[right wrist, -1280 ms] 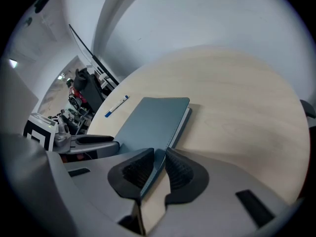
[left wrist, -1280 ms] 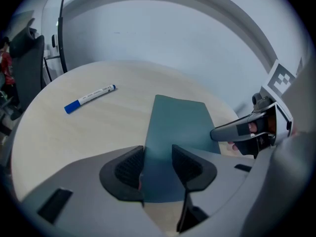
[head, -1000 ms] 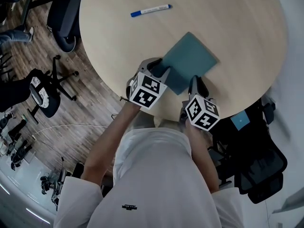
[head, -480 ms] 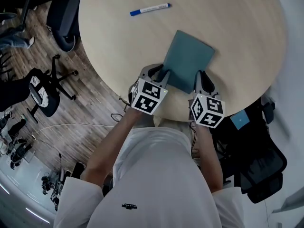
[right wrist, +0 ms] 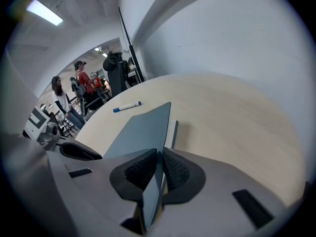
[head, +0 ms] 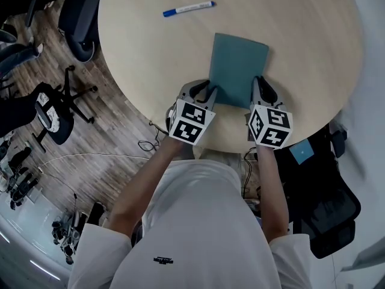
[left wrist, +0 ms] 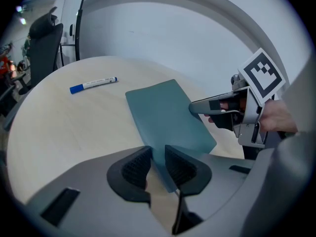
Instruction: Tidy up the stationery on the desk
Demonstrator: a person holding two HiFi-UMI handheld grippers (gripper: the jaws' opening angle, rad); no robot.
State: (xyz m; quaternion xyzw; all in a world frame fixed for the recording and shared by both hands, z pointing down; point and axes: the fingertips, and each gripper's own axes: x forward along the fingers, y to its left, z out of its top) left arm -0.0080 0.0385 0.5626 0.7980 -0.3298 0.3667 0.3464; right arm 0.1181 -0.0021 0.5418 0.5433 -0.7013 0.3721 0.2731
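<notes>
**Notebook squared up between both grippers**

Nearest the person, at the table's (head: 301,35) near edge, the left gripper (head: 204,89) had its fingers closed on the near left corner of the teal notebook (head: 237,68). The right gripper (head: 260,84) had its fingers clamped on the near right corner. In the right gripper view a pale strip showed under the teal cover there.

A second before, the notebook had lain on a slant, one corner pointing away to the right. Now it sat nearly square to the person, its long sides running away from them. The right gripper had swung out and forward with it, so the two marker cubes stood side by side.

Farther across the table, well apart from the notebook, the blue-capped marker (head: 188,8) lay where it had been. An office chair (head: 81,23) stood beyond the table's far left rim.
</notes>
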